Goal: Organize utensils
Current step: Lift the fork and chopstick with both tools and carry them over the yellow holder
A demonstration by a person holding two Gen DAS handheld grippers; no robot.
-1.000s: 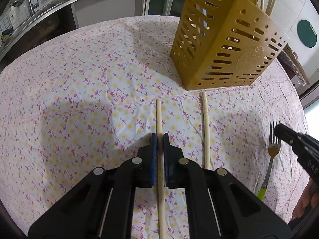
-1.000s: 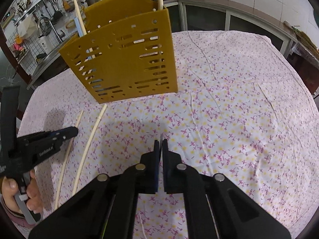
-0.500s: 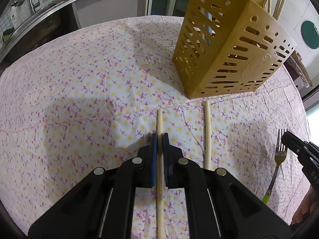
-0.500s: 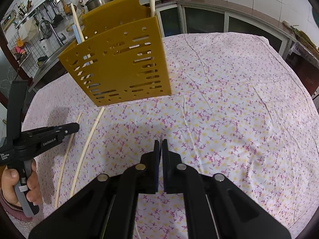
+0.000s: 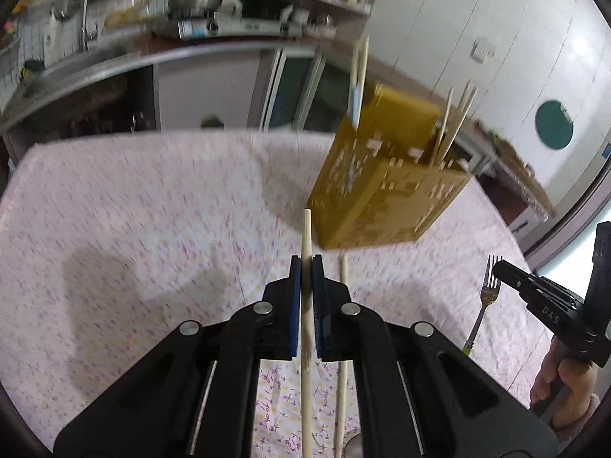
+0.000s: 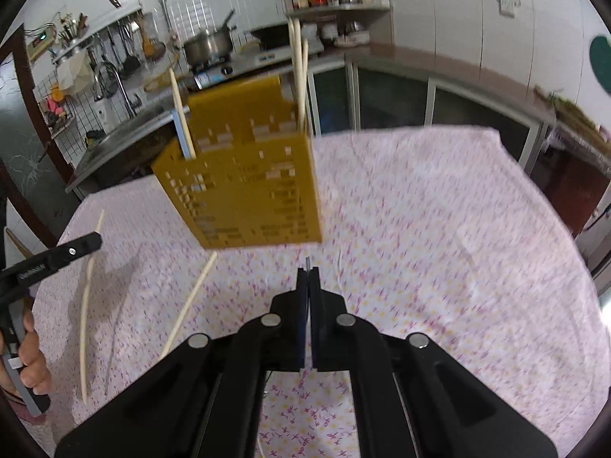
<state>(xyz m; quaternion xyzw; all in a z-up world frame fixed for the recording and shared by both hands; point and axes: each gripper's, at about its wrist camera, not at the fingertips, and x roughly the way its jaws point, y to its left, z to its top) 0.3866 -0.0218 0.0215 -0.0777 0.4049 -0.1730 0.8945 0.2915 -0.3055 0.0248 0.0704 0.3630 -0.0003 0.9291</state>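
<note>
We hold, low centre of frame, the left gripper (image 5: 303, 267) clamped on one chopstick (image 5: 305, 229) lifted for the yellow holder (image 5: 385, 194) upper right, its mate (image 5: 342, 305) and the fork (image 5: 485, 297) left on the tablecloth (image 5: 152, 206), the right gripper (image 6: 308, 271) pinched shut on something thin we cannot identify.

We see our left gripper (image 5: 306, 267) and right gripper (image 6: 308, 271): black plastic arms, blue pads, silver round screws, white lettering on the side.
</note>
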